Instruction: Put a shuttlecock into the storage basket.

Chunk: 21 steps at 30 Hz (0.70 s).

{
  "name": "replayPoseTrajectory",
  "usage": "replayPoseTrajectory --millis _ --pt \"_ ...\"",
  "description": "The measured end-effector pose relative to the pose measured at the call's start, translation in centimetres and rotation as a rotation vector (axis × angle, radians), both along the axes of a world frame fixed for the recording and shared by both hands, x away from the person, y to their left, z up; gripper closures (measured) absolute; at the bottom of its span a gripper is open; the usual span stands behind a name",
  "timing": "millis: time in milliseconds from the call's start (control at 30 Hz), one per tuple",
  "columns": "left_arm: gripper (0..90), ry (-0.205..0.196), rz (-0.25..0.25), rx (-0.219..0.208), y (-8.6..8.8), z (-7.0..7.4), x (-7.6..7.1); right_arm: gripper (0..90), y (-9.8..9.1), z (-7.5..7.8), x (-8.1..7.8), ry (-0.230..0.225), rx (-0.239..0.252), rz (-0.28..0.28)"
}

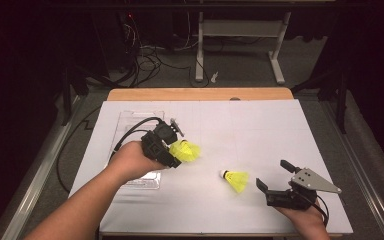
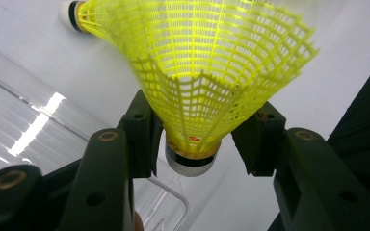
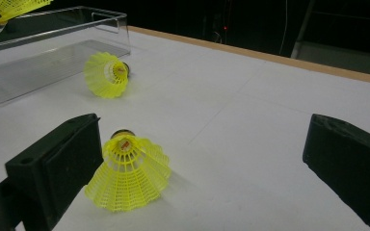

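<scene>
I am pinching a yellow mesh plastic shuttlecock near its cork in my left gripper, skirt fanning forward (gentler on the mesh, I judge), beside the clear plastic tray. My right gripper is gaping wide, a second yellow shuttlecock lying just ahead of it.

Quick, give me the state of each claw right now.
Left claw: closed on a yellow shuttlecock, gripped low on the skirt near the cork.
Right claw: open, holding nothing; another shuttlecock lies by one jaw.
</scene>
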<state>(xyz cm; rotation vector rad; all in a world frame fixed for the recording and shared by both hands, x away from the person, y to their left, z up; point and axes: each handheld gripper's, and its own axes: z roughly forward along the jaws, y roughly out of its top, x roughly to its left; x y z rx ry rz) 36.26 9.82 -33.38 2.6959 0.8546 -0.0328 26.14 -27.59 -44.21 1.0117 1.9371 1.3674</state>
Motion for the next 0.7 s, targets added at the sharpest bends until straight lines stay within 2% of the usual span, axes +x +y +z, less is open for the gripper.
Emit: replayPoseTrajectory --millis 400,700 --pt "55.5 -0.025 0.065 -0.015 2.9 1.2 0.4 0.6 0.0 0.0 0.0 0.001 0.002 0.0" --pt "55.5 -0.029 0.13 -0.008 5.4 1.5 1.1 0.7 0.0 0.0 0.1 0.0 0.0 0.002"
